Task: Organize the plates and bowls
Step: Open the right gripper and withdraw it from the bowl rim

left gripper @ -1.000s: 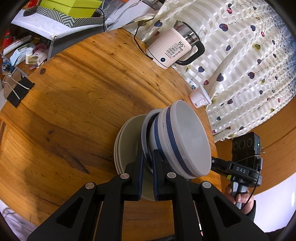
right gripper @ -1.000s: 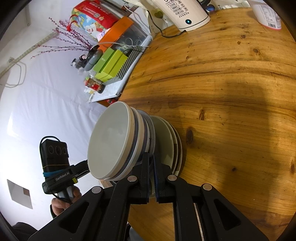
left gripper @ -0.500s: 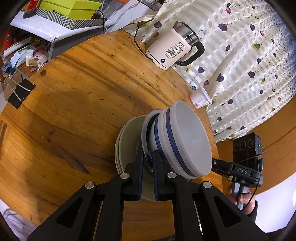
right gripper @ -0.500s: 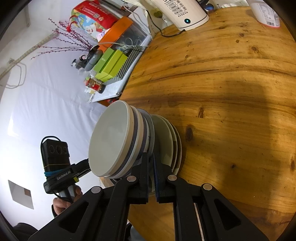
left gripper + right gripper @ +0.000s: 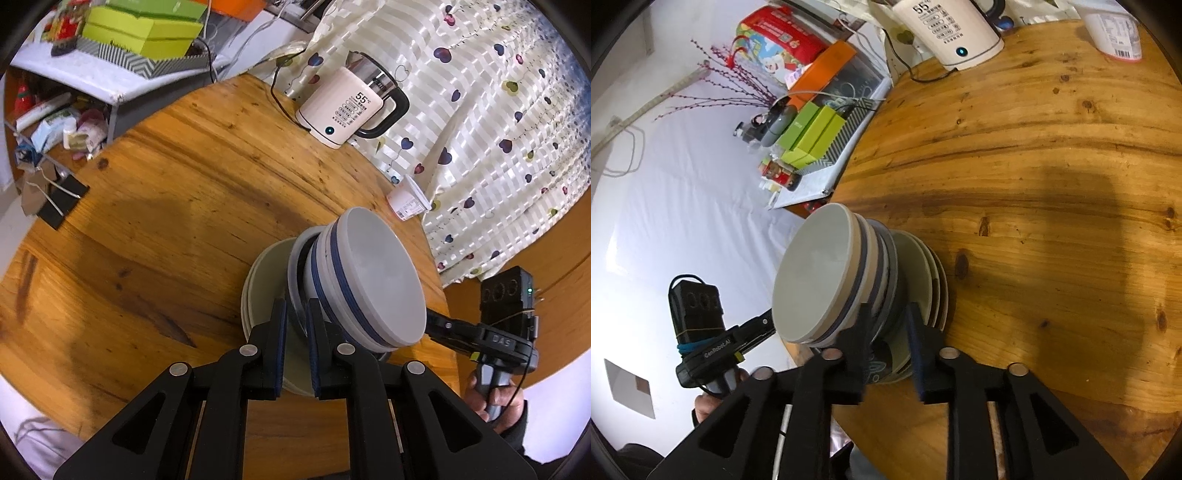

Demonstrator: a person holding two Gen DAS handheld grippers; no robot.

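Bowls [image 5: 362,288] sit nested on a short stack of plates [image 5: 258,280] near the edge of the round wooden table [image 5: 155,221], and both tools flank the pile from opposite sides. The left gripper [image 5: 295,325] is clenched on the rim of the lowest bowl, its pads pinching the thin metal-looking edge. The right gripper [image 5: 888,332] is letting go: its jaws are opening, the bowl's wall sits between them, and a clear gap shows at the blue pad. To my eye the stack has just been set down and the release is in hand. The next move, I would judge, calls for the left jaws to part as well and for both tools to back straight out without dragging a rim, since a snagged edge could tip the bowls off the plates. The left wrist view shows the kettle [image 5: 347,107], a small white cup [image 5: 408,203] by the curtain, and the person's hand [image 5: 495,402] on the other handle. The right wrist view alone shows the cluttered side shelf with green boxes [image 5: 809,136] and that wider gap.
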